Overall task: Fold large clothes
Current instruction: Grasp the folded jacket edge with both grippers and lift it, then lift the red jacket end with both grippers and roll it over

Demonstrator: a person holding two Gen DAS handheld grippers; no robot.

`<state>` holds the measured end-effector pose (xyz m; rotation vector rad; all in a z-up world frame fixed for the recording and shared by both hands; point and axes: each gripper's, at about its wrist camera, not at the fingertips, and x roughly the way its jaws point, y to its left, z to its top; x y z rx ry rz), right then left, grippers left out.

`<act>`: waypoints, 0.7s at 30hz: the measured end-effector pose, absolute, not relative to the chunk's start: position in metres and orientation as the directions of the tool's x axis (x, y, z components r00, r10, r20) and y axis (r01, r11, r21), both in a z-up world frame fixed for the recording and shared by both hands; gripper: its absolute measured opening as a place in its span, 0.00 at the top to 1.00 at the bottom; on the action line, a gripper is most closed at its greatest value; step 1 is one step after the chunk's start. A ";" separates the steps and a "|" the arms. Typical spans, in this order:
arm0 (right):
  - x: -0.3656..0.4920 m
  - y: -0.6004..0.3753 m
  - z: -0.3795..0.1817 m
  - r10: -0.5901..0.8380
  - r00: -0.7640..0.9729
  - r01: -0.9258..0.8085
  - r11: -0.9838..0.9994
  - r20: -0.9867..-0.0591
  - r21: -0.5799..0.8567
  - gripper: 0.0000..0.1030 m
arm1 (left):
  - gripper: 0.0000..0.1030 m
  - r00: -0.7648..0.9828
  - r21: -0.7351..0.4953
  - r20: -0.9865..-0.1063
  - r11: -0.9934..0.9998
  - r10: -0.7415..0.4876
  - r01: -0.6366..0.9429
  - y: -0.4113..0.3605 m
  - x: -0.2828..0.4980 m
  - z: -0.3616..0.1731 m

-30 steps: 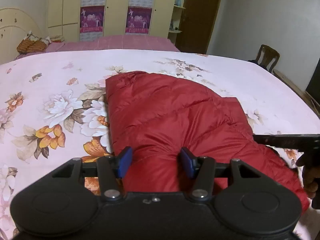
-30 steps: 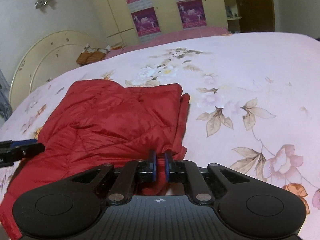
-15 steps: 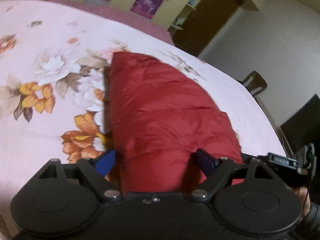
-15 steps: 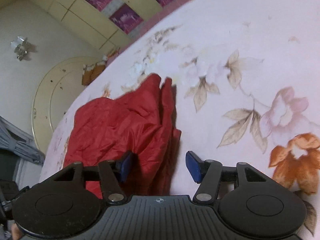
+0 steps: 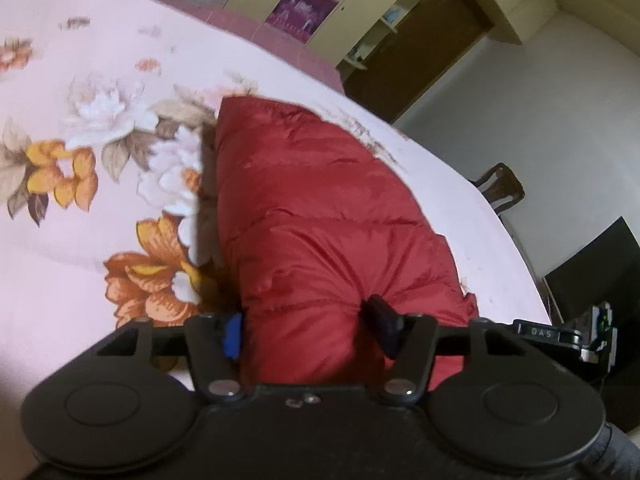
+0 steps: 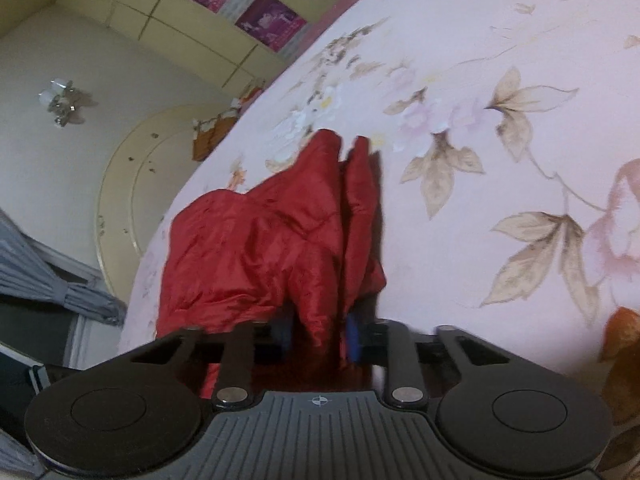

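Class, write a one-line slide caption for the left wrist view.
Left tool, open, straddles the near end of a folded red puffer jacket on a floral bedspread.

We are in a home bedroom. A bed with a pink floral sheet point(image 5: 100, 60) lies ahead of the left gripper. Beyond it stand a yellow wardrobe point(image 6: 168, 28) with purple posters point(image 5: 300, 4), a curved headboard point(image 6: 132, 184), a wall lamp point(image 6: 64, 100) and a wooden chair point(image 5: 500, 188).

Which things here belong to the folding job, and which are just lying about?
Job: red padded jacket, left gripper, right gripper, floral bedsheet as work surface.

Lying about: wooden chair, wall posters, wall lamp.
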<state>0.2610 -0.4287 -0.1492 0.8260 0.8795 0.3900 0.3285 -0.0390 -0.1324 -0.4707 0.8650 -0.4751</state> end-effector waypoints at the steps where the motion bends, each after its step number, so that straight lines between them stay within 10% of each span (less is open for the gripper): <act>1: 0.258 -0.429 -0.144 0.603 0.610 0.013 0.641 -0.514 0.768 0.85 | 0.48 0.566 -0.568 -0.593 0.796 -0.573 0.210 -0.039 0.326 -0.130; 21: 0.223 -0.270 -0.020 0.594 0.696 -0.199 0.699 -0.403 0.686 0.86 | 0.49 0.674 -0.508 -0.464 0.796 -0.576 0.331 0.097 0.284 -0.034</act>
